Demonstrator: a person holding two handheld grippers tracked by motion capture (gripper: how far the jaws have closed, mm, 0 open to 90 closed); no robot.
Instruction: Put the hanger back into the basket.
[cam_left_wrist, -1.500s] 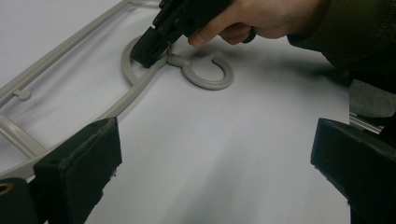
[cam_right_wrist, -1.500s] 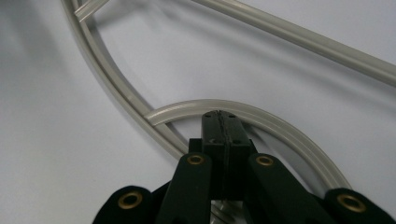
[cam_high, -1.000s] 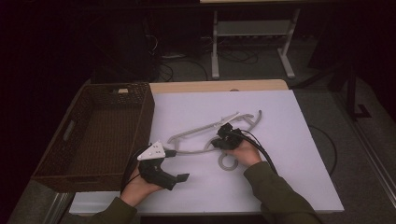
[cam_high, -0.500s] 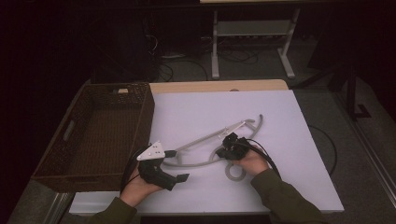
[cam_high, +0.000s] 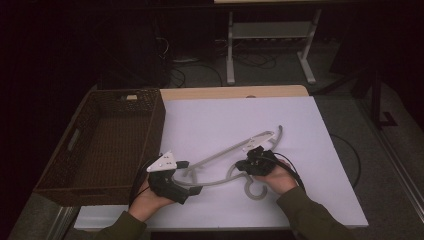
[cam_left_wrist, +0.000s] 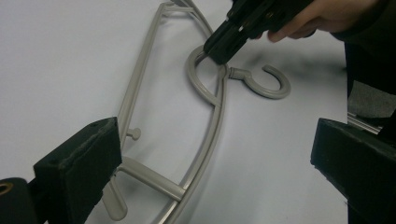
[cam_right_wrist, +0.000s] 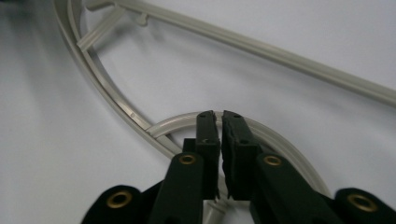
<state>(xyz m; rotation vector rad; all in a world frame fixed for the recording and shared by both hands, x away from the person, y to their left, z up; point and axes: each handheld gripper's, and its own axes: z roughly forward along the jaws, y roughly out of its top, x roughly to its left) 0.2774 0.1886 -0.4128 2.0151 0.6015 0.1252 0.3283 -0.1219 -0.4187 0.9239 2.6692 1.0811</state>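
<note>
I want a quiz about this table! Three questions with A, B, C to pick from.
1. Where is the brown woven basket?
A) at the left of the white table cover
B) upside down on the floor
C) in the person's lap

2. What colour is the plastic clothes hanger?
A) red
B) grey
C) blue

3. How are the left tongs?
A) wide open
B) shut tight
C) gripping a cup

Answers:
1 A: in the high view it stands against the cover's left edge.
2 B: it looks pale grey on the white cover.
3 A: the two black jaws stand far apart, with the hanger's end lying between them.
</note>
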